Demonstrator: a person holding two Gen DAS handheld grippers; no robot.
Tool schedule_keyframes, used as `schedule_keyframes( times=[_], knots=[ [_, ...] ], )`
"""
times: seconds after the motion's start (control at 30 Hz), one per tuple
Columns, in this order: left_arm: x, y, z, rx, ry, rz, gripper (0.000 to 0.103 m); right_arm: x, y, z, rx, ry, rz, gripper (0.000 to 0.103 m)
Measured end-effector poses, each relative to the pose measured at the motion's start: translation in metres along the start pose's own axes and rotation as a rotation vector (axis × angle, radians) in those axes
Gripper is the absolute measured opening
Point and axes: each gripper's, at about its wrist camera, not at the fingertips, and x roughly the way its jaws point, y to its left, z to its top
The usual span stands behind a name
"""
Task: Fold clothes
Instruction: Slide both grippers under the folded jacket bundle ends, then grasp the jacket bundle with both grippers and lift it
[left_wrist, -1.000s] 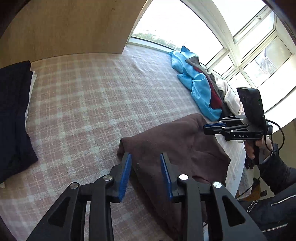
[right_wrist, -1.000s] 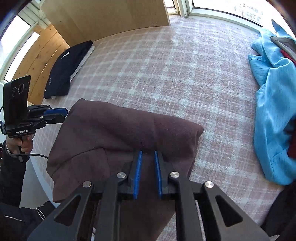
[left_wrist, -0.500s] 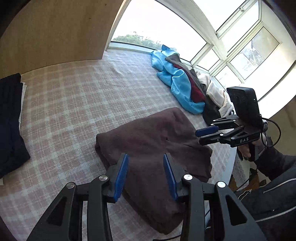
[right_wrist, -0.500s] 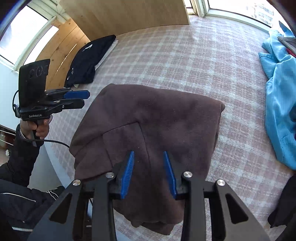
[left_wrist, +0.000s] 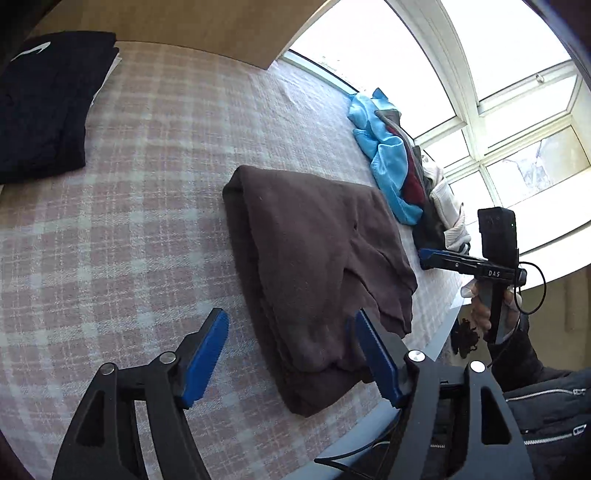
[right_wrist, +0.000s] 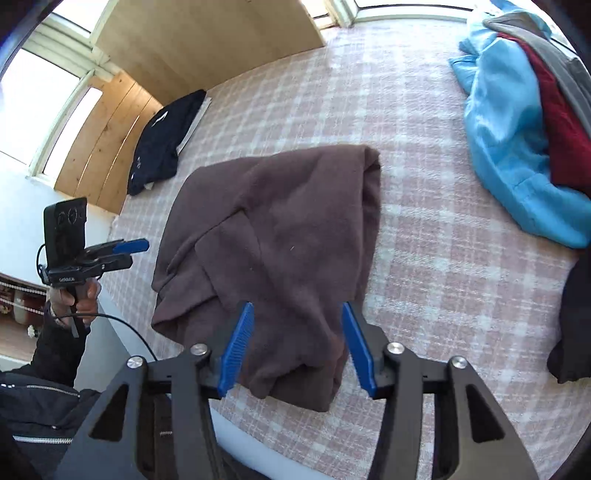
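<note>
A brown garment (left_wrist: 314, 258) lies folded on the pink plaid bed cover (left_wrist: 147, 221), near the bed's front edge. My left gripper (left_wrist: 290, 325) hovers over its near left corner with the jaws opening; the pads touch nothing. In the right wrist view the same brown garment (right_wrist: 280, 236) spreads ahead of my right gripper (right_wrist: 297, 310), whose jaws are also opening above the near end of the cloth without pressing it. Each gripper shows in the other's view, off the bed's edge: the right gripper (left_wrist: 424, 256) and the left gripper (right_wrist: 136, 251).
A folded navy garment (left_wrist: 40, 103) lies at the far left by the wooden panel (right_wrist: 207, 37). A heap of unfolded clothes (right_wrist: 517, 147), blue on top, sits by the window. A dark garment (right_wrist: 572, 314) lies at the right edge.
Both grippers' jaws have spread wide. The right gripper has let go of the brown cloth. Both hands have drawn back towards the bed's near edge, and the garment now lies flat.
</note>
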Motion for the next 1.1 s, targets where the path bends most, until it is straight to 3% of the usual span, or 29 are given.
schedule_keyframes(
  times=[0.07, 0.13, 0.23, 0.4, 0.7, 0.77, 0.83, 0.87, 0.97, 1.1],
  knots=[
    [0.014, 0.005, 0.005, -0.062, 0.033, 0.031, 0.074, 0.001, -0.017, 0.002, 0.075, -0.030, 0.003, 0.063],
    [0.031, -0.001, 0.006, -0.071, 0.069, 0.054, 0.074, 0.016, -0.028, 0.003, 0.143, 0.029, 0.039, 0.063],
    [0.053, -0.014, 0.007, -0.068, 0.110, 0.055, 0.074, 0.034, -0.031, 0.006, 0.170, 0.055, 0.014, 0.063],
    [0.077, -0.022, 0.004, -0.069, 0.169, 0.110, 0.074, 0.047, -0.032, 0.008, 0.203, 0.047, 0.082, 0.063],
    [0.081, -0.024, 0.005, -0.093, 0.153, 0.109, 0.077, 0.058, -0.029, 0.006, 0.143, 0.062, 0.052, 0.066],
    [0.083, -0.029, 0.006, -0.066, 0.160, 0.137, 0.077, 0.060, -0.023, 0.007, 0.116, 0.072, 0.040, 0.070],
    [0.086, -0.035, 0.006, -0.035, 0.165, 0.168, 0.077, 0.067, -0.008, 0.009, 0.053, 0.089, 0.006, 0.085],
    [0.087, -0.037, 0.005, -0.022, 0.165, 0.180, 0.077, 0.072, 0.003, 0.008, -0.003, 0.101, -0.043, 0.087],
    [0.089, -0.043, 0.003, 0.005, 0.160, 0.212, 0.074, 0.085, 0.033, 0.002, -0.153, 0.128, -0.168, 0.088],
    [0.091, -0.046, 0.003, 0.015, 0.154, 0.227, 0.074, 0.074, 0.030, 0.004, -0.106, 0.126, -0.138, 0.086]
  ],
)
